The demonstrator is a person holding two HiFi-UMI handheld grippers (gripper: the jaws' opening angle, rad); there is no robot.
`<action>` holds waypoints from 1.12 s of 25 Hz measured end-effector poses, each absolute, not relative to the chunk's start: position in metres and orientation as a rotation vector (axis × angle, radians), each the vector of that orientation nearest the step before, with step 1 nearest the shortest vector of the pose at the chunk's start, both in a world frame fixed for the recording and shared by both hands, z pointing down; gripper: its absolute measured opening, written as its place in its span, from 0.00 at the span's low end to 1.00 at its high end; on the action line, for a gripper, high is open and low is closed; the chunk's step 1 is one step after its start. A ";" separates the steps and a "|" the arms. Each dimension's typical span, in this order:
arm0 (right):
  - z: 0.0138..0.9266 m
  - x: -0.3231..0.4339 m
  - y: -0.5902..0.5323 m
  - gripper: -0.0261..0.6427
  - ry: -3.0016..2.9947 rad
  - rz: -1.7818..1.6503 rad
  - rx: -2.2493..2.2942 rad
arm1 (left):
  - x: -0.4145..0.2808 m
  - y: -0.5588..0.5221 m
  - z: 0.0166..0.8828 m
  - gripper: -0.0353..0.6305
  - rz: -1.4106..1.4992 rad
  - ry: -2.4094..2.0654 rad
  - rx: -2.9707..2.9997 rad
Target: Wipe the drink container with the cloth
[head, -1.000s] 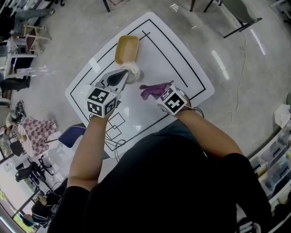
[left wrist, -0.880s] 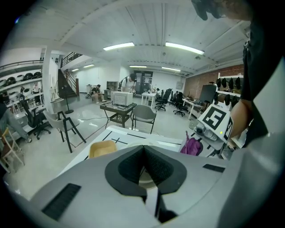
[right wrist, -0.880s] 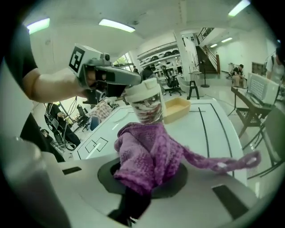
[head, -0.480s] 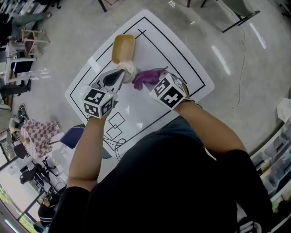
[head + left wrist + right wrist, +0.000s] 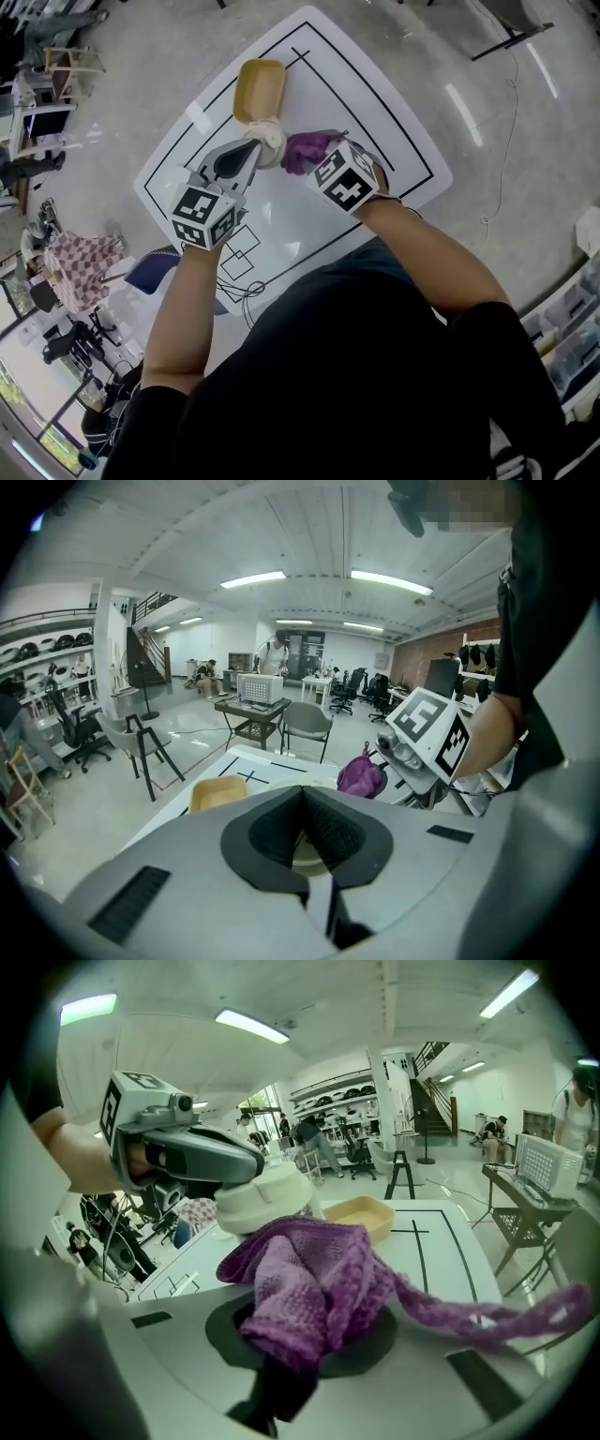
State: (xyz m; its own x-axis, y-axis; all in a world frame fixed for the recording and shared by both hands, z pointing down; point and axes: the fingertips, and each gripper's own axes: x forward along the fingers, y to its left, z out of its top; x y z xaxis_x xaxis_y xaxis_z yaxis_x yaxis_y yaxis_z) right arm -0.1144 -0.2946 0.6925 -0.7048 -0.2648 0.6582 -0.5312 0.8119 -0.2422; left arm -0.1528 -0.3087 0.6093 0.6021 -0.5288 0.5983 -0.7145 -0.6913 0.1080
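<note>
Two risks. Right gripper (image 5: 319, 159) fingers clamp bunched cloth (image 5: 309, 1288) just beside drink container (image 5: 268, 143), which stands on surface (image 5: 361, 108). Left gripper (image 5: 302, 799) fingers fully together at its lid, hold unclear. Sideways wipe may topple it; loose cloth tail may snag.

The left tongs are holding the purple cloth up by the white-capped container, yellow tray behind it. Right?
No: the right tongs hold the purple cloth, as the right gripper view shows; the left tongs are shut with no cloth in them. The rest stands: cloth up by the white-capped container, yellow tray behind it.
</note>
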 end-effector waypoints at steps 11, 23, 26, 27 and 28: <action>0.780 -0.123 -0.295 0.16 -2.229 0.572 0.462 | -0.152 -0.314 0.612 0.09 0.676 -1.029 2.500; 0.763 -0.095 -0.317 0.16 -2.275 0.558 0.358 | -0.159 -0.332 0.618 0.09 0.673 -1.032 2.501; 0.741 -0.085 -0.340 0.16 -2.325 0.510 0.339 | -0.164 -0.339 0.618 0.09 0.672 -1.033 2.503; 0.730 -0.081 -0.341 0.16 -2.352 0.485 0.331 | -0.161 -0.334 0.617 0.09 0.673 -1.033 2.503; 0.719 -0.079 -0.341 0.16 -2.380 0.456 0.322 | -0.157 -0.328 0.617 0.09 0.671 -1.033 2.504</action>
